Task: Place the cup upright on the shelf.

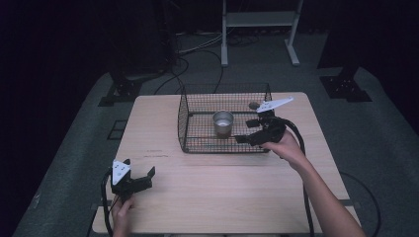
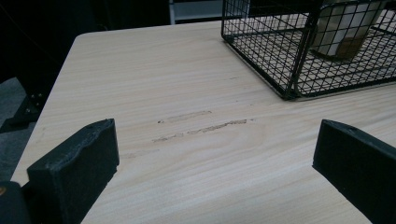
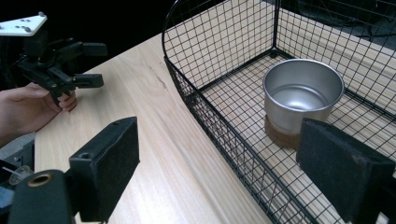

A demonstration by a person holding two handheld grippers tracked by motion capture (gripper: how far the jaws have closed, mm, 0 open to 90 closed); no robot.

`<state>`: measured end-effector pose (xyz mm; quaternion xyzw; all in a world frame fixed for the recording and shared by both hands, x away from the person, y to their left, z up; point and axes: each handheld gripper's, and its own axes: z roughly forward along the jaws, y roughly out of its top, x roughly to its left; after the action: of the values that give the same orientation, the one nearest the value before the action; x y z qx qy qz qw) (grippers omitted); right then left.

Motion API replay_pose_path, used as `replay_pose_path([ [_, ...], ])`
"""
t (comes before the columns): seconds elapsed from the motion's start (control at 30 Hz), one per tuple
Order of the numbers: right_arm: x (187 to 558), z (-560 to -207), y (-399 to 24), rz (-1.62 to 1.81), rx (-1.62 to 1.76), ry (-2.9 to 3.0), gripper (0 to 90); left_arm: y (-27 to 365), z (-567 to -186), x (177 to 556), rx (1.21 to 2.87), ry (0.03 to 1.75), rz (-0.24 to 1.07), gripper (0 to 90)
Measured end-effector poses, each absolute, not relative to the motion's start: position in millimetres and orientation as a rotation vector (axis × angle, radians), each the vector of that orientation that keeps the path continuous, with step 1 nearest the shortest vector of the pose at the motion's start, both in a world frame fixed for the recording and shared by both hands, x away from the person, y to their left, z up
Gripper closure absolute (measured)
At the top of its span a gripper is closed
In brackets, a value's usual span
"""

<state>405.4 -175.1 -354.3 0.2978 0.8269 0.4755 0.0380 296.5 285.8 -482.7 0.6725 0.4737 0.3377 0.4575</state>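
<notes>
A black wire basket (image 1: pixel 197 116) stands on the far middle of the wooden table (image 1: pixel 222 197). Inside it a shiny metal cup (image 1: pixel 223 123) with a brown base stands upright and looks empty. A small brown object (image 1: pixel 254 105) lies in the basket's far right corner. My right gripper (image 1: pixel 245 131) hovers at the basket's right front, open, jaws pointing left toward the cup (image 3: pixel 303 93); one jaw is over the basket (image 3: pixel 210 46), the other outside it. My left gripper (image 1: pixel 140 168) is open over the near left of the table, nothing between its jaws.
The left gripper (image 3: pixel 95 64) and its hand (image 3: pixel 28 107) appear far off in the right gripper view. Scuff marks (image 2: pixel 201 128) cross the wood ahead of the left gripper. Behind the table are a white frame (image 1: pixel 259 29), floor cables (image 1: pixel 188 64) and dark stand bases (image 1: pixel 346 86).
</notes>
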Motion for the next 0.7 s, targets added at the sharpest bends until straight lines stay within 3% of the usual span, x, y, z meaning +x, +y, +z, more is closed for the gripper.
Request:
replay_pose_path([
  [0.7, 379.8, -367.4, -209.5, 1.475, 0.957, 2.497, 12.7, 285.2, -482.9, 296.7, 1.662, 1.166, 0.836, 0.0],
])
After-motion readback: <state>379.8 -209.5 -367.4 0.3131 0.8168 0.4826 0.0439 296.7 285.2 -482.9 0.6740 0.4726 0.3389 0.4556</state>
